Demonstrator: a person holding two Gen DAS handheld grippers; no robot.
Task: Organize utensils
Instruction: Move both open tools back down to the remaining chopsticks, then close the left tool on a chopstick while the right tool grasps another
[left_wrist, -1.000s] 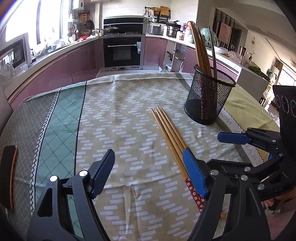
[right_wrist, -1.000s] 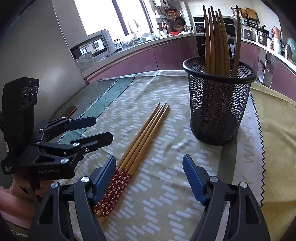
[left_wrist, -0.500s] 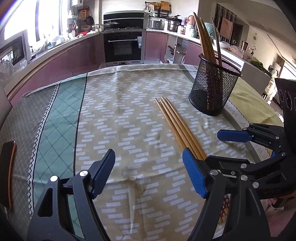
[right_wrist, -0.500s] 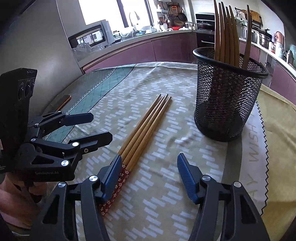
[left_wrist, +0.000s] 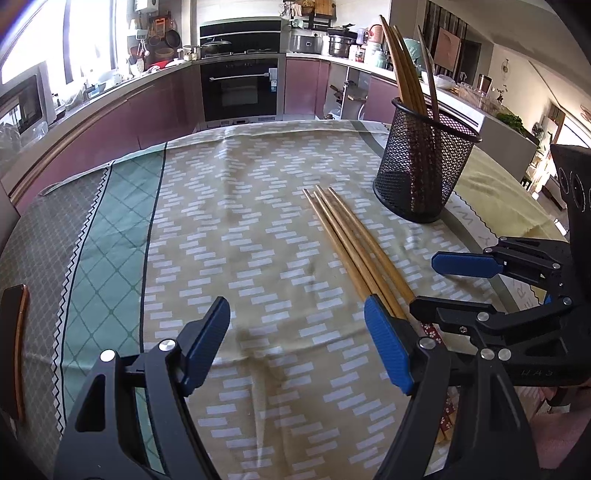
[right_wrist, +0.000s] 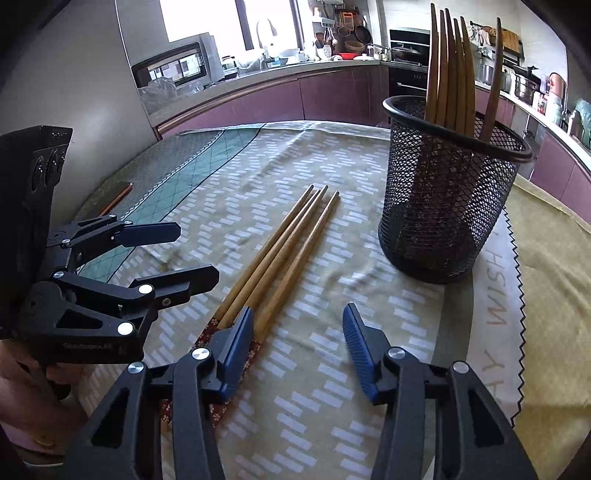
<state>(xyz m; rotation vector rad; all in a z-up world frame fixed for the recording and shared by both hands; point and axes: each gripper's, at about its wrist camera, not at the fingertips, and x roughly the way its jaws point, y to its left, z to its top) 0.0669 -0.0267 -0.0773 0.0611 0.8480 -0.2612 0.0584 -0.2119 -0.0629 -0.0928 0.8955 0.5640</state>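
Several wooden chopsticks (right_wrist: 291, 251) with red patterned handles lie side by side on the tablecloth, also seen in the left wrist view (left_wrist: 351, 240). A black mesh holder (right_wrist: 450, 221) (left_wrist: 424, 177) stands beyond them with several more chopsticks upright in it. My right gripper (right_wrist: 297, 325) hangs low over the handle ends and its jaws are closing. The left pad covers most of the bundle; the rightmost chopstick lies between the pads, unpressed. My left gripper (left_wrist: 295, 314) stands open over bare cloth to the left of the chopsticks, holding nothing; it is at the left of the right wrist view (right_wrist: 195, 253).
A dark flat phone-like object with a copper edge (left_wrist: 14, 350) (right_wrist: 118, 195) lies at the table's left side. A yellow cloth (right_wrist: 554, 258) covers the table to the right of the holder. Kitchen counters and an oven (left_wrist: 240, 88) run behind the table.
The right gripper's jaws have narrowed, and its left finger now lies over the chopsticks' handle ends. The left gripper has kept its width and place.
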